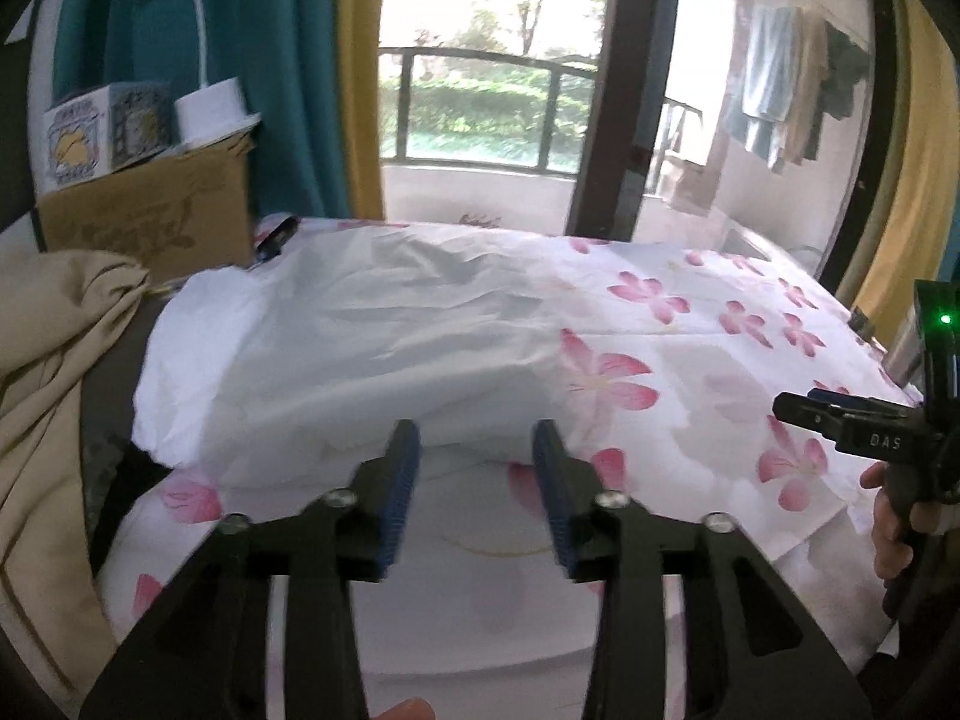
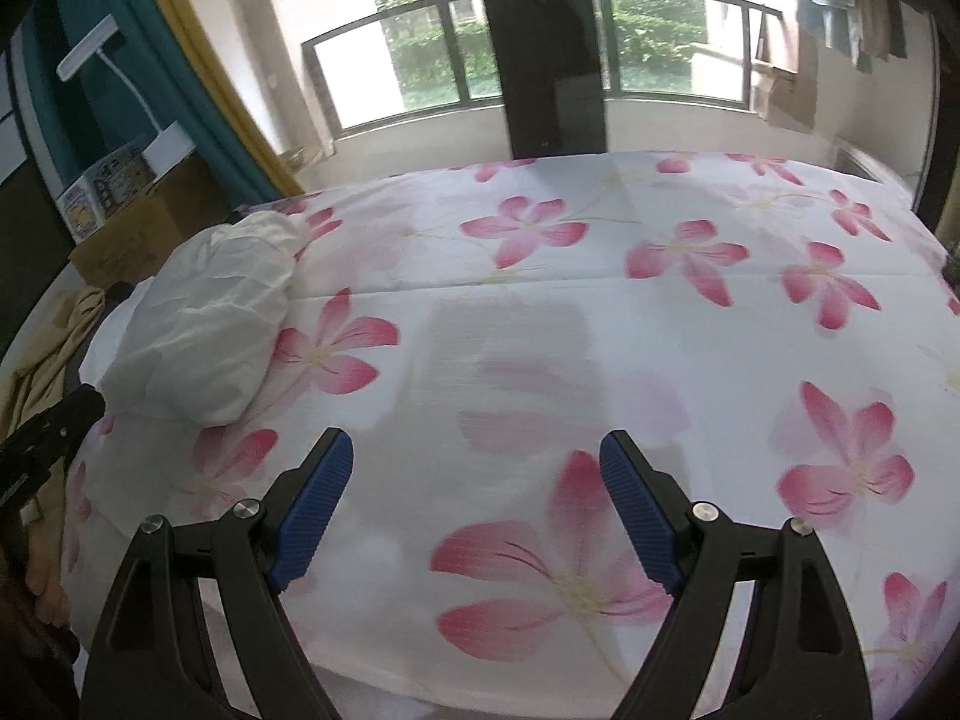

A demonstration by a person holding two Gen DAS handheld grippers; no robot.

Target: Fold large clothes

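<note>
A white garment (image 1: 360, 348) lies folded in a thick bundle on the flowered sheet (image 1: 690, 348), at the bed's left side. It also shows in the right wrist view (image 2: 198, 324). My left gripper (image 1: 477, 438) is open and empty, its blue pads just short of the bundle's near edge. My right gripper (image 2: 474, 456) is open and empty, above the bare flowered sheet (image 2: 600, 300), well right of the garment. The right gripper also shows in the left wrist view (image 1: 852, 414) at the right edge.
A beige cloth (image 1: 54, 372) hangs off the bed's left side. A cardboard box (image 1: 156, 216) with small boxes on top stands at the back left by teal curtains (image 1: 276, 60). A balcony window (image 2: 480, 60) lies beyond the bed.
</note>
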